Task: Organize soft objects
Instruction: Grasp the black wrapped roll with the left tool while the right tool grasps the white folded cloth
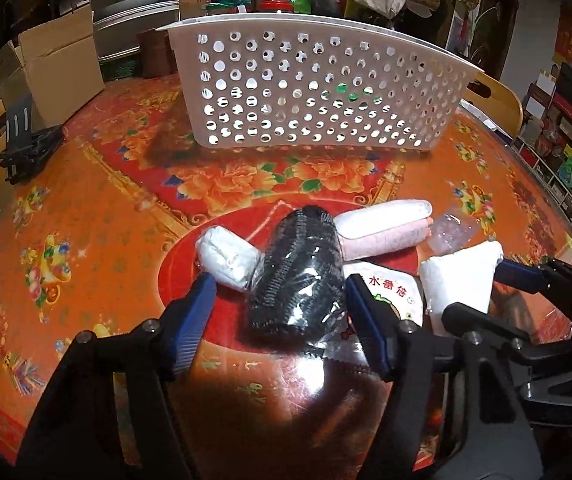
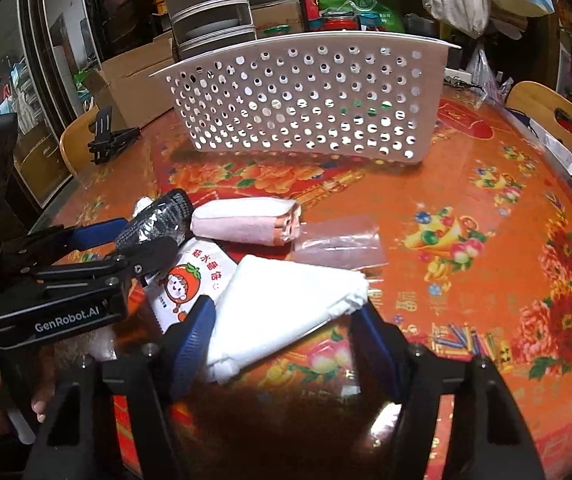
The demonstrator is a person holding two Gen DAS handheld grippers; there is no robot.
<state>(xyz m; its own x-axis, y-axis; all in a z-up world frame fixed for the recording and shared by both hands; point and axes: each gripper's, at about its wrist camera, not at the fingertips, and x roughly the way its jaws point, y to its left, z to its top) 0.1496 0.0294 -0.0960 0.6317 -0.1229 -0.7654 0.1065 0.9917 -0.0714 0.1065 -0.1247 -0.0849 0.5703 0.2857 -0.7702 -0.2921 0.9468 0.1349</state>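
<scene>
My left gripper (image 1: 280,300) is open, its blue fingers either side of a black fabric roll in clear wrap (image 1: 297,276) lying on the table; it also shows in the right wrist view (image 2: 154,220). My right gripper (image 2: 286,312) is open around a folded white cloth (image 2: 286,304), seen from the left too (image 1: 459,280). A small white bundle (image 1: 228,258), a pink-and-white rolled towel (image 1: 385,226) (image 2: 246,220) and a printed packet (image 2: 186,276) lie close by. A white perforated basket (image 1: 309,84) (image 2: 305,100) stands beyond them.
An orange flowered tablecloth (image 1: 106,200) covers the round table. A black stand (image 1: 26,148) and cardboard boxes (image 1: 54,68) sit at the far left. A crumpled clear plastic bag (image 2: 337,240) lies by the towel. Wooden chairs (image 2: 553,120) and cluttered shelves surround the table.
</scene>
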